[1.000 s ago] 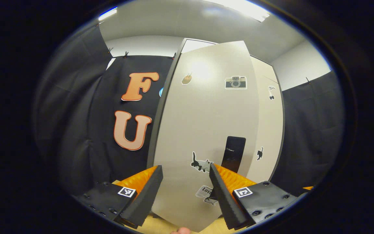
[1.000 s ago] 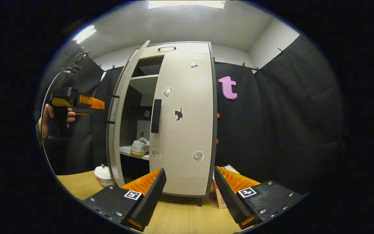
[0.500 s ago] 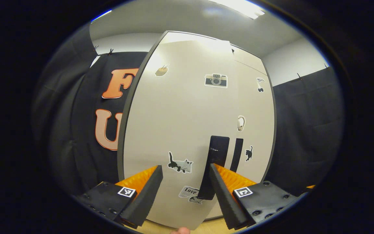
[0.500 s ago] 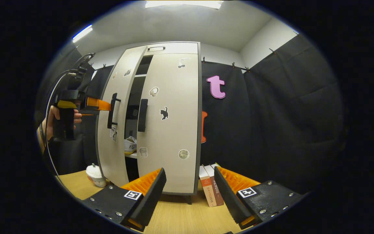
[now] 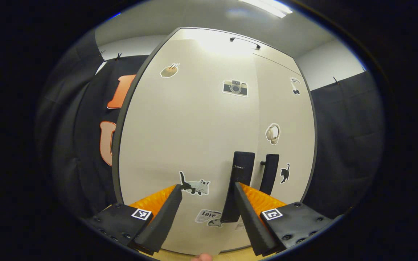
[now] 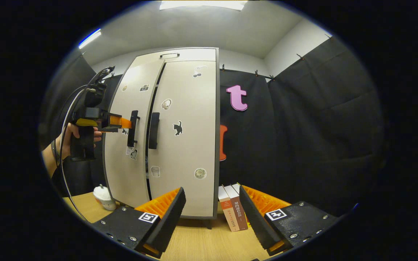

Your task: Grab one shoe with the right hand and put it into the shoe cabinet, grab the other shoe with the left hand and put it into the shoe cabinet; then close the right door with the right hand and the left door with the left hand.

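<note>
The pale shoe cabinet (image 6: 180,54) stands on the wooden table, its doors covered in stickers. Its right door (image 6: 191,145) is shut. The left door (image 6: 122,166) is almost shut, with a thin dark slit left between the two. No shoe shows through the slit. My left gripper (image 6: 126,124), held by a hand (image 6: 67,134), is open, its tips at the left door's black handle (image 6: 133,123). In the left gripper view, the left gripper (image 5: 207,192) faces the left door (image 5: 180,127), one finger beside that handle (image 5: 240,181). My right gripper (image 6: 212,194) hangs open, well back from the cabinet.
Several books (image 6: 232,208) lean against the cabinet's right side. A small white cup-like object (image 6: 103,195) sits on the table (image 6: 198,243) by the cabinet's left corner. Black cloth walls close in the booth behind and to the right.
The left door has swung from about half open to nearly shut, pushed by my left gripper. The shoe on the shelf is now hidden. The right gripper view has shifted a little to the right.
</note>
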